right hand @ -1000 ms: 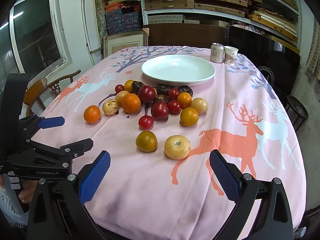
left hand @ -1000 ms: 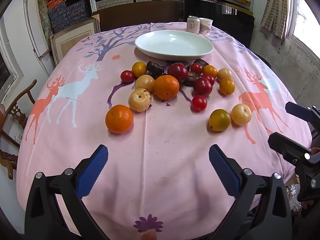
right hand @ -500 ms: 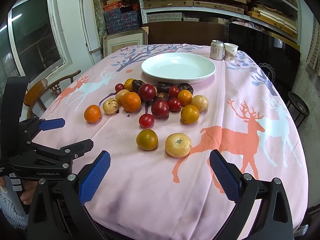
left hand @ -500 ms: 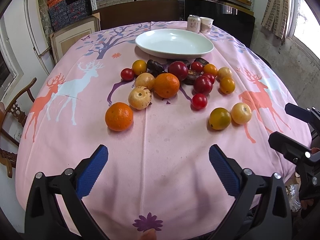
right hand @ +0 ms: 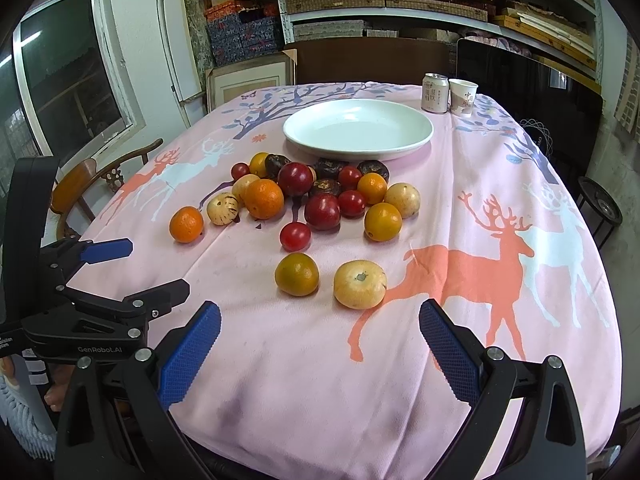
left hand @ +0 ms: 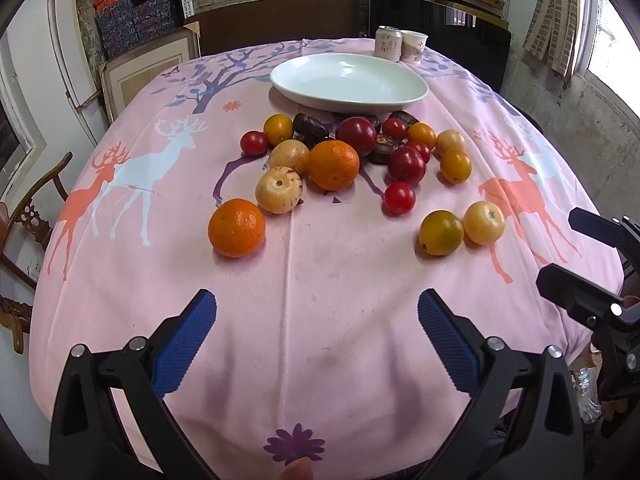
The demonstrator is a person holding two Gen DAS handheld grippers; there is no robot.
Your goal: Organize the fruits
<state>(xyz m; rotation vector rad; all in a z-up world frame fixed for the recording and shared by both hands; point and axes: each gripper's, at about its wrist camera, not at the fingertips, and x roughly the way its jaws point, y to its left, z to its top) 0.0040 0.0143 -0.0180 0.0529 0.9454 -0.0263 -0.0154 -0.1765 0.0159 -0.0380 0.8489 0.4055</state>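
A pile of mixed fruit lies mid-table in front of an empty white plate [left hand: 348, 82] [right hand: 358, 128]. Nearest the left gripper is an orange [left hand: 237, 227] [right hand: 186, 224], with a pale yellow fruit [left hand: 279, 189] behind it. Nearest the right gripper are a yellow-green citrus [right hand: 297, 273] [left hand: 441, 232] and a pale yellow fruit [right hand: 360, 284] [left hand: 483, 222]. My left gripper [left hand: 316, 336] is open and empty over the near cloth. My right gripper [right hand: 320, 344] is open and empty, just short of those two fruits.
A pink deer-print cloth [left hand: 320, 280] covers the table. A drink can [right hand: 435, 93] and paper cup [right hand: 463, 97] stand behind the plate. A wooden chair [right hand: 92, 180] is at the left edge; shelves and boxes line the back wall.
Both grippers have eased slightly forward and down toward the fruit. Both stay open and empty. No fruit has moved.
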